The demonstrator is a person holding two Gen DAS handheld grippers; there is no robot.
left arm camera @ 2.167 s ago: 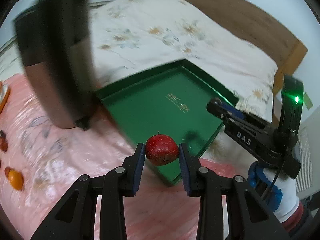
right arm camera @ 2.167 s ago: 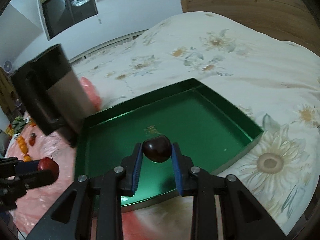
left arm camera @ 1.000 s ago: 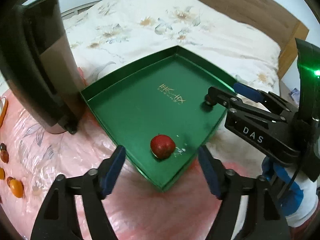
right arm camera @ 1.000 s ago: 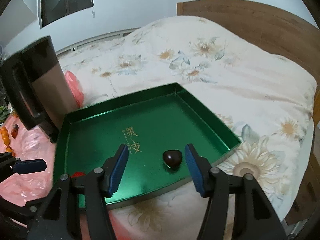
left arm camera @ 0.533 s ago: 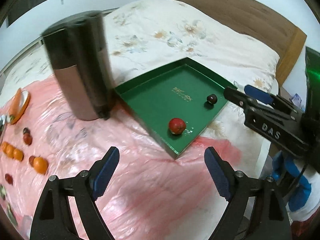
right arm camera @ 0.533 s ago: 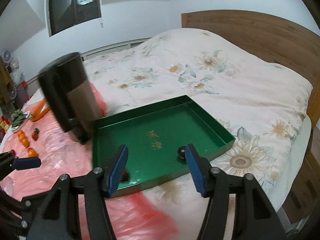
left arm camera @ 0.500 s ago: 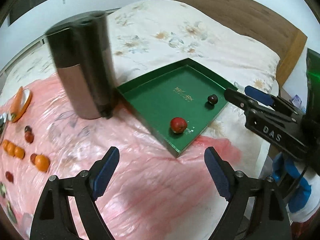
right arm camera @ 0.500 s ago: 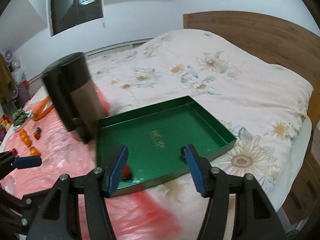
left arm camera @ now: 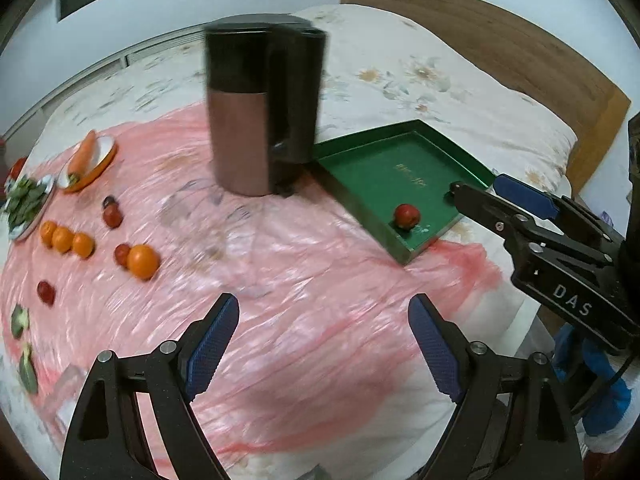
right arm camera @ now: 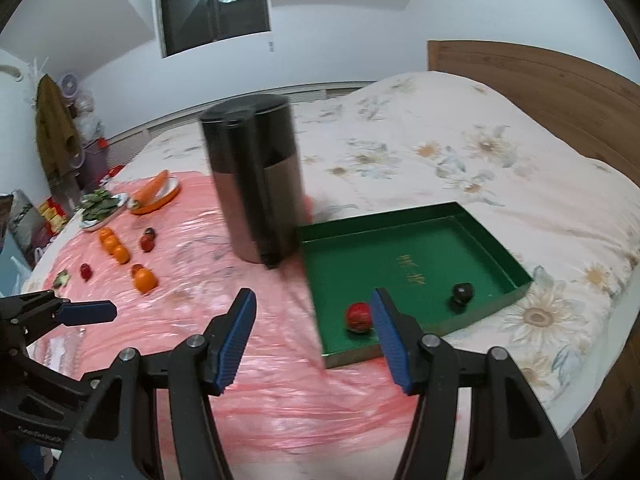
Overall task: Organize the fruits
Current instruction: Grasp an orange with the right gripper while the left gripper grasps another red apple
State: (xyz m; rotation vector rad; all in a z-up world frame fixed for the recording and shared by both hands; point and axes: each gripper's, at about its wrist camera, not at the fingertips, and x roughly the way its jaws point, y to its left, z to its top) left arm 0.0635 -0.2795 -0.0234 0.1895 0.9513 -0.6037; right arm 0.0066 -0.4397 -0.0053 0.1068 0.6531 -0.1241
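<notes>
Left wrist view shows the left tool (left arm camera: 323,346) nearest, its two blue pads wide apart with nothing between them; they have just opened a little more, above the pink plastic sheet (left arm camera: 280,288) that covers the bed (left arm camera: 460,92). On the right side of this view the right tool (left arm camera: 476,192) reaches in, also with its pads apart and empty; the right wrist view (right arm camera: 312,334) shows the same. Farther on, a green tray (right arm camera: 494,240) lies on the bed beside the sheet. A red fruit (right arm camera: 359,317) rests inside the tray near its closest corner, and a dark fruit (right arm camera: 462,293) rests near the tray's right corner, apart from the red one. To the left on the sheet lie several oranges (left arm camera: 142,261) and small red fruits (left arm camera: 113,216). Behind them stands a tall dark bin (left arm camera: 262,108), just beside the tray. Farthest to the left are a plate with a carrot (left arm camera: 82,152) and a plate of green leaves (left arm camera: 24,204).
</notes>
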